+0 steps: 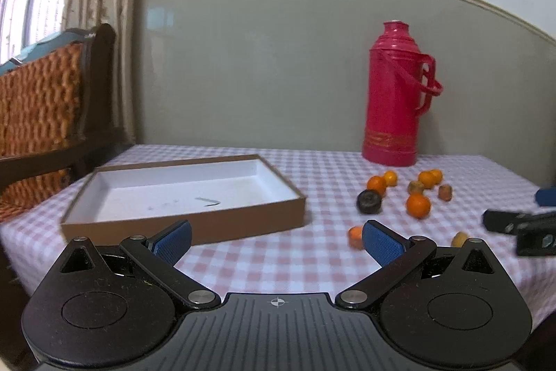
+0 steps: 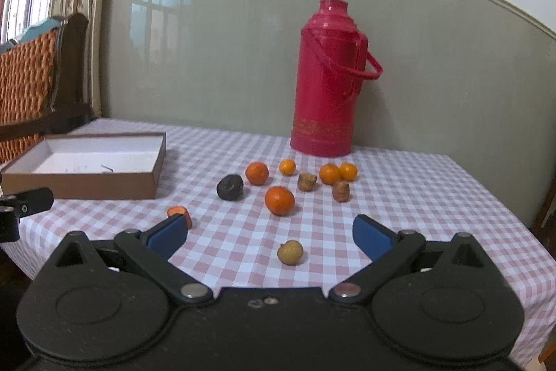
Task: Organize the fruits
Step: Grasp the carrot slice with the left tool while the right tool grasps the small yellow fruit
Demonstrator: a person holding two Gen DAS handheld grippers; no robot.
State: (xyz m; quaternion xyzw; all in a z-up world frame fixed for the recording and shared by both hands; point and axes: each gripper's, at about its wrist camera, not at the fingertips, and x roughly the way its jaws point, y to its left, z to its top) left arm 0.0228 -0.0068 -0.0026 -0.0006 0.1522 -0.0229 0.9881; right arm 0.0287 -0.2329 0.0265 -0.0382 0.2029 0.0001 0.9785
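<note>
The cardboard box [image 1: 180, 193] is lying beyond the left gripper's [image 1: 276, 240] left finger, holding no fruit, only a few small marks; its long axis is running left to right across the counter [image 1: 312, 266]. The fruits [image 2: 279, 200] are sitting loose ahead of the right gripper [image 2: 269, 235], with a small yellowish fruit [image 2: 290, 252] lying between its fingers. Both pairs of fingers are spreading wide, gripping nothing. A red thermos [image 2: 328, 82] is standing upright behind the fruits.
</note>
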